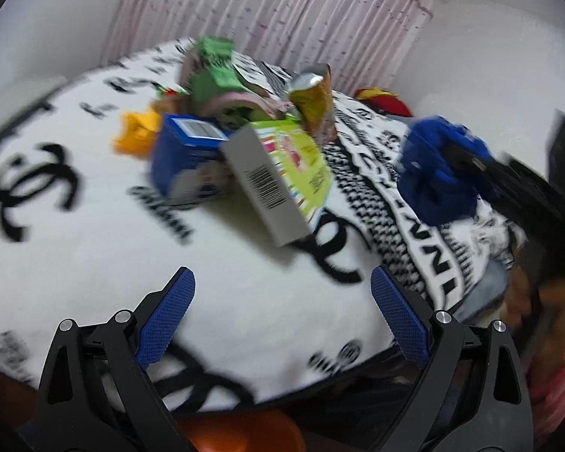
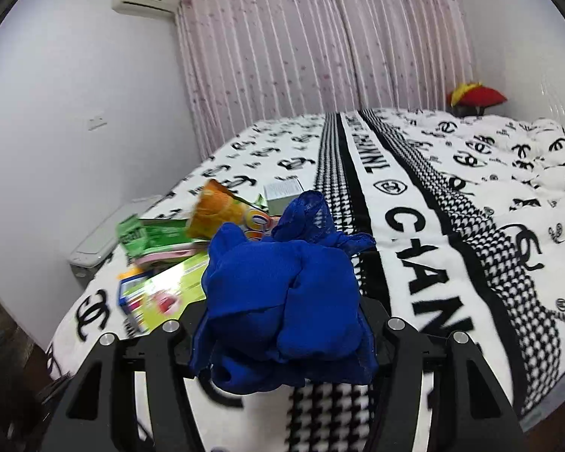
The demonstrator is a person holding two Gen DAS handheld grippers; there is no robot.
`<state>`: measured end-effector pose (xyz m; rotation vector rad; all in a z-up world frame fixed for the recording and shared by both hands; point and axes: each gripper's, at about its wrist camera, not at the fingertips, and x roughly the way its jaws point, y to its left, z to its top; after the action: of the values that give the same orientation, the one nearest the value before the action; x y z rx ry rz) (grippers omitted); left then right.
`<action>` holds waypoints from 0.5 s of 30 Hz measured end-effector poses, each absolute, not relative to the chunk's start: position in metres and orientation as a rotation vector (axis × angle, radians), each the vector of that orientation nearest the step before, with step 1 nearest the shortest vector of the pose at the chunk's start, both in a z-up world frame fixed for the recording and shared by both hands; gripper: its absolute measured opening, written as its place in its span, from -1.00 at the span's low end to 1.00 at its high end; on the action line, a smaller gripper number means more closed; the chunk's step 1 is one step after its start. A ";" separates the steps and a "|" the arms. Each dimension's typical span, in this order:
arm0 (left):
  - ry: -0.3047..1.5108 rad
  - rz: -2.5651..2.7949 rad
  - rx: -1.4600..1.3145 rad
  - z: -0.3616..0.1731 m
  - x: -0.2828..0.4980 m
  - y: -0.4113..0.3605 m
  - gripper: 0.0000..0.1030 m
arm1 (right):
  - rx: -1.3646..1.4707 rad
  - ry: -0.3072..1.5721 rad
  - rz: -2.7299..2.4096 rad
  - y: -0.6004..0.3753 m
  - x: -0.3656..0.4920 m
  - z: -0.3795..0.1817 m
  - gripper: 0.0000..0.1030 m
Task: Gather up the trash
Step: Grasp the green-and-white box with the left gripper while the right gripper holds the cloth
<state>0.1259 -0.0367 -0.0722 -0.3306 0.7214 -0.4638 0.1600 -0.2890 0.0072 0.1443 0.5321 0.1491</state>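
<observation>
A pile of trash lies on the bed: a grey and green box with a barcode (image 1: 271,184), a blue carton (image 1: 184,150), a gold snack bag (image 1: 314,101), a green wrapper (image 1: 214,67) and a yellow wrapper (image 1: 135,133). My left gripper (image 1: 282,275) is open and empty, hovering over the blanket just short of the pile. My right gripper (image 2: 282,301) is shut on a crumpled blue cloth (image 2: 282,301), which hides its fingers. It is lifted above the bed to the right of the pile. The left wrist view shows the same blue cloth (image 1: 437,165) at the right.
The bed wears a white blanket with black logos (image 2: 452,196). A red and yellow cushion (image 2: 474,96) sits at the far corner by the pink curtains (image 2: 320,56). A white box (image 2: 101,237) stands beside the bed on the left. Something orange (image 1: 245,433) lies below the bed's near edge.
</observation>
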 end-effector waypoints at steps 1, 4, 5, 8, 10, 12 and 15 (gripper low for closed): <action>0.728 -0.484 -0.365 -0.074 0.134 -0.038 0.79 | 0.142 0.522 0.157 -0.290 0.151 0.009 0.14; 0.739 -0.532 -0.465 -0.079 0.161 -0.039 0.78 | 0.142 0.509 0.177 -0.295 0.133 0.010 0.14; 0.746 -0.534 -0.493 -0.080 0.168 -0.040 0.78 | 0.143 0.508 0.182 -0.296 0.128 0.011 0.14; 0.744 -0.559 -0.582 -0.080 0.188 -0.041 0.78 | 0.143 0.508 0.196 -0.300 0.114 0.008 0.14; 0.742 -0.553 -0.607 -0.079 0.200 -0.043 0.78 | 0.146 0.511 0.201 -0.302 0.107 0.006 0.14; 0.748 -0.544 -0.609 -0.078 0.208 -0.048 0.77 | 0.143 0.510 0.197 -0.302 0.103 0.004 0.14; 0.770 -0.537 -0.594 -0.075 0.216 -0.054 0.23 | 0.139 0.509 0.192 -0.303 0.098 0.001 0.14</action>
<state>0.2156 -0.0538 -0.0748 -0.5942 0.7699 -0.5374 0.0983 -0.3030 0.0005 0.1391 0.5094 0.1920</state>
